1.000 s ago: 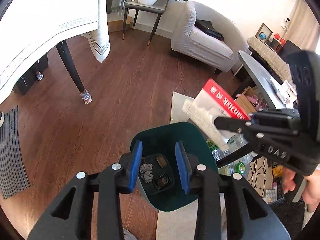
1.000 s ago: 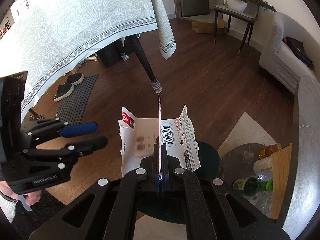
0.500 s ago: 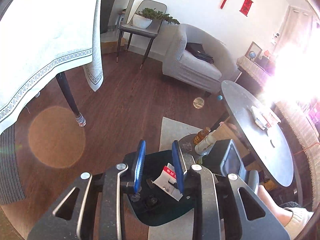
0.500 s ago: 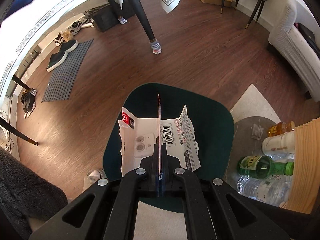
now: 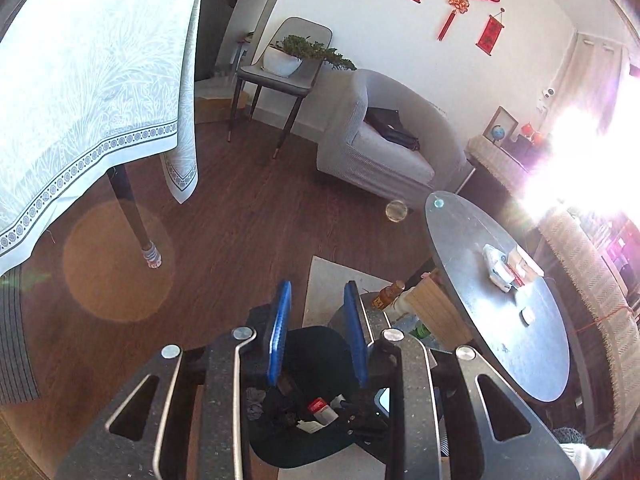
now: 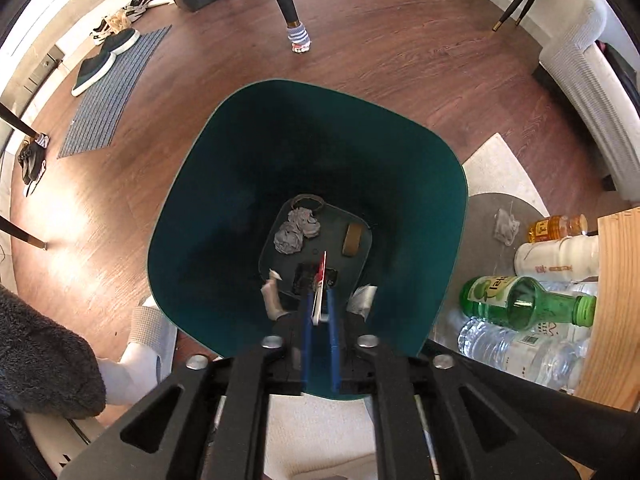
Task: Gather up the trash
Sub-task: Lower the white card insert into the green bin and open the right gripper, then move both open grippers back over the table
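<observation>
**Trash bin under both grippers, torn packet between parted right fingers**

Trash goes into one dark green bin (image 6: 240, 208), which stands on the wooden floor (image 6: 380, 40) beside a pale rug (image 6: 496, 164). Counted from left to right in the right wrist view, its bottom holds two crumpled grey paper wads (image 6: 296, 230) below a thin brown ring (image 6: 306, 201), one black scrap (image 6: 303, 276), one red-and-white torn packet (image 6: 321, 284) standing on edge, and one brown tape roll (image 6: 352, 239). White torn flaps show at either side of the fingers.

Right of the bin, near its wall, lie one green glass bottle (image 6: 524, 300), one amber bottle (image 6: 558, 226), one white bottle (image 6: 556, 260) and clear water bottles (image 6: 516, 350) whose number cannot be told, next to a wooden box (image 6: 616, 304).

The left gripper (image 5: 318, 330) hovers above the bin (image 5: 320, 350) with its two blue pads wide apart, holding nothing and touching nothing. The right gripper (image 6: 319, 312) reaches down into the bin's mouth; its blue fingers (image 6: 306, 320) stand a narrow gap apart, and the packet sits between them, close to the left pad. Whether it touches that pad cannot be told.

One round grey table (image 5: 500, 320) stands right of the bin in the left wrist view, one tablecloth-covered table (image 5: 88, 92) far left.
</observation>
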`<state>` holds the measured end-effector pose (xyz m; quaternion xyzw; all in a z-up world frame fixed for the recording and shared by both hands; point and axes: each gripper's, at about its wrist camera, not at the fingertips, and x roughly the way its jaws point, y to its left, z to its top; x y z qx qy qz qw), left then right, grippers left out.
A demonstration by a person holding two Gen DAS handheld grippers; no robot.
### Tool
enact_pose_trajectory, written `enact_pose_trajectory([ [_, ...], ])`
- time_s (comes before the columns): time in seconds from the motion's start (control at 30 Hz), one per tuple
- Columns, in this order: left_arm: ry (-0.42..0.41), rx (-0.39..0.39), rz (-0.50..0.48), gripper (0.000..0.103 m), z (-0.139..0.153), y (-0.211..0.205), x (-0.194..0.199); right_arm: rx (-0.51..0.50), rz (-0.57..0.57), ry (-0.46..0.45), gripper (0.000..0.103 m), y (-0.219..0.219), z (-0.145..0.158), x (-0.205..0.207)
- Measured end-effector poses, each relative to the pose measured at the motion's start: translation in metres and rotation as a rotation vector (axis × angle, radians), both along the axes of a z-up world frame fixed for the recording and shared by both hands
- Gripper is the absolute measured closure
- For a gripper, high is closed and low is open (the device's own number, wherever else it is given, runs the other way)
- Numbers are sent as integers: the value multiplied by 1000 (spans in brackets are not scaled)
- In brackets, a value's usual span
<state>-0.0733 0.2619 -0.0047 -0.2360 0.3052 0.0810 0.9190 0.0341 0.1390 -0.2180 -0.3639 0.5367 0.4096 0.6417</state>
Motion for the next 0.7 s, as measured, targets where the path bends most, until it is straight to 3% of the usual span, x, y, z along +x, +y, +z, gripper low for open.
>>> enact_pose_trajectory([
  [0.07,-9,-8,8,75,3,1,1,13,10,-8,70,-3,4,-2],
  [0.27,-30,-19,16,75,9,-2,5,83,37,-15,70,-8,29,-8],
  [0.7,-46,3,17,75,14,-12,14,322,108,-79,70,-17,126,-34],
])
